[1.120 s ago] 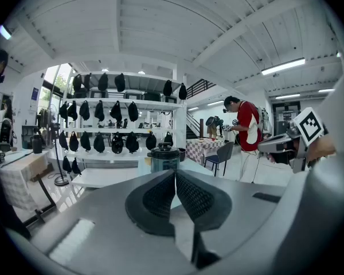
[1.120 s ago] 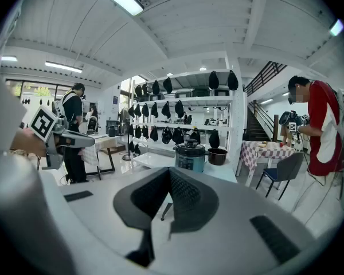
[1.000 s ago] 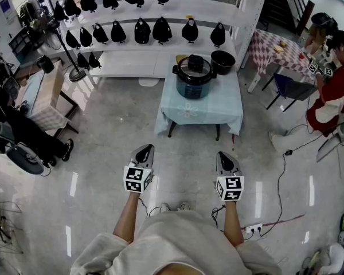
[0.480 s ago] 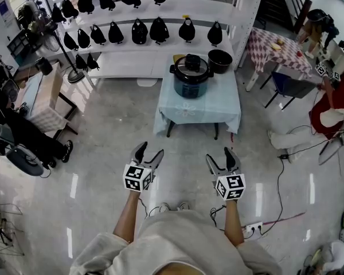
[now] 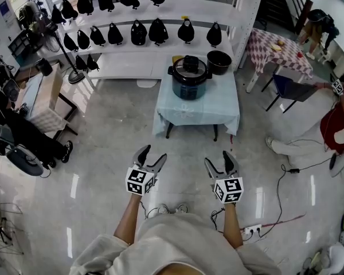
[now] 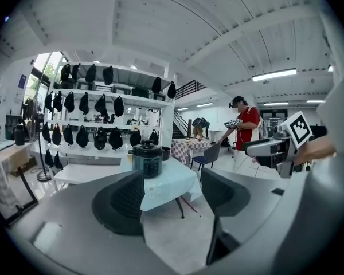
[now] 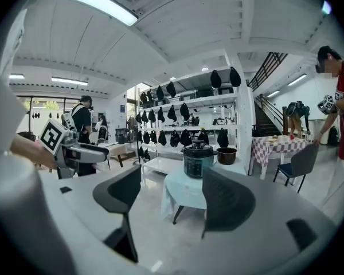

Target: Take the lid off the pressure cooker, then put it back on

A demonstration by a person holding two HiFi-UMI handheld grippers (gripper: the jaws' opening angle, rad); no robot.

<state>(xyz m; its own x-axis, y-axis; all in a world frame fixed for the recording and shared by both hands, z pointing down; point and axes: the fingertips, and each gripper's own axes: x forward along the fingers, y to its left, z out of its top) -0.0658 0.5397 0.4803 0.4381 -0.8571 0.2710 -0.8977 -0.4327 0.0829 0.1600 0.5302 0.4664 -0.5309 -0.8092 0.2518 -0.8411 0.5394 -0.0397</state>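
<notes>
Well ahead on the pale-blue-clothed bench, the dark round pressure cooker wears its black lid. Left claw is opening, empty; right claw gapes wide, empty.

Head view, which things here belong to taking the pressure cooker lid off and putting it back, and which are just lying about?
For the job: pressure cooker with its lid on; left gripper, jaws opening, nothing between them; right gripper, open and empty.

Lying about: dark bowl beside the cooker; black bags on the shelves; checked table; blue chair.
</notes>
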